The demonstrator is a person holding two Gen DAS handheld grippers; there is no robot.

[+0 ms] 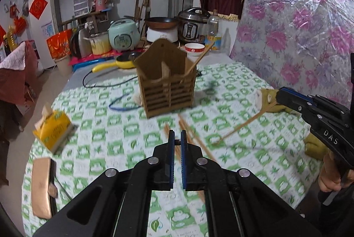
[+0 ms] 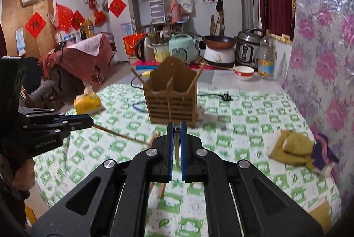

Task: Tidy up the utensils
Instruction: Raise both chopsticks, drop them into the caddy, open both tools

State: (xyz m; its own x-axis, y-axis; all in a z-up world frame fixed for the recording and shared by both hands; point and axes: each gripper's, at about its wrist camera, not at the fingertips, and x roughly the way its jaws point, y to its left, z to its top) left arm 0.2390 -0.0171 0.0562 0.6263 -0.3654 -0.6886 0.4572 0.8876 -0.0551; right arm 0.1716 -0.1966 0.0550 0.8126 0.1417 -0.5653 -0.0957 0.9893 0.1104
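left gripper pinching chopstick | right gripper pinching another chopstick | holder ahead

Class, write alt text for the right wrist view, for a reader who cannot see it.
The right gripper, shut on a chopstick, points at a brown slatted utensil holder on a green-checked tablecloth. At left, the left gripper grips a second chopstick.
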